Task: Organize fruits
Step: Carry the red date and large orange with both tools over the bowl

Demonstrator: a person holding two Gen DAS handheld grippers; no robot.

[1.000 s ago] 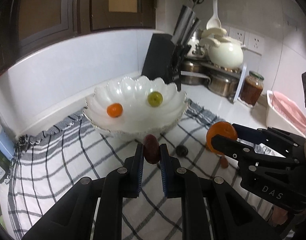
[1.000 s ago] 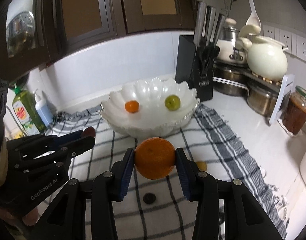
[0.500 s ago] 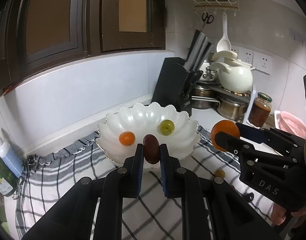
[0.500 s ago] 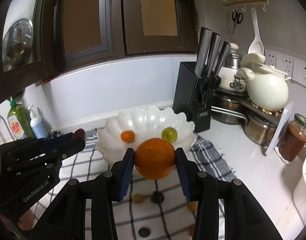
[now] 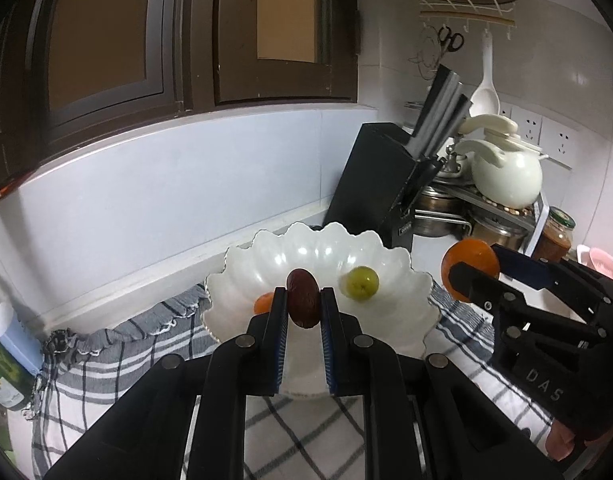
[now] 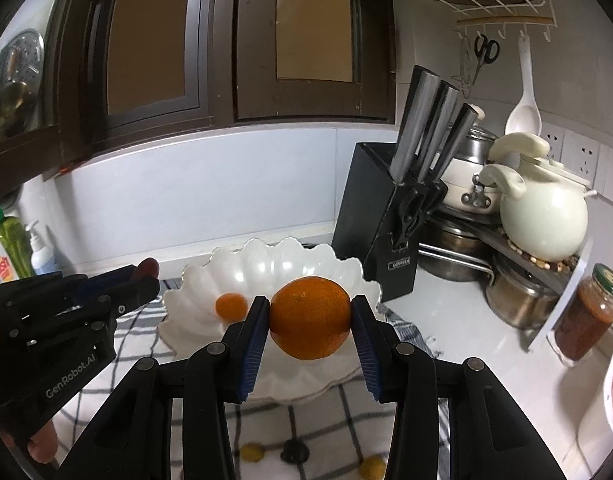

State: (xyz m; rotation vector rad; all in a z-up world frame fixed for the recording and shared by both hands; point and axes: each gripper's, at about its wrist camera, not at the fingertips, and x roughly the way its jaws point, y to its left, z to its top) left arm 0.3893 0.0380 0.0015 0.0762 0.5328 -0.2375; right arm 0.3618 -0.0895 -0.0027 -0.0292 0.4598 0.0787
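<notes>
My left gripper (image 5: 303, 316) is shut on a dark red date (image 5: 303, 298) and holds it above the near rim of the white scalloped bowl (image 5: 398, 320). The bowl holds a green fruit (image 5: 362, 283) and a small orange fruit (image 5: 262, 303). My right gripper (image 6: 309, 322) is shut on a large orange (image 6: 309, 318), raised in front of the same bowl (image 6: 194, 308), where the small orange fruit (image 6: 230, 306) shows. The right gripper with its orange (image 5: 470, 264) appears at the right of the left wrist view. The left gripper (image 6: 142, 276) appears at the left of the right wrist view.
A checked cloth (image 5: 106, 360) lies under the bowl. Small yellow and dark fruits (image 6: 252, 452) lie on the cloth below my right gripper. A black knife block (image 5: 382, 192), pots, a white kettle (image 6: 542, 220) and a jar (image 6: 586, 316) stand right. Soap bottles (image 6: 10, 248) stand left.
Both grippers have risen off the cloth with their fruits and moved toward the bowl. The bowl now sits lower and closer behind both held fruits.
</notes>
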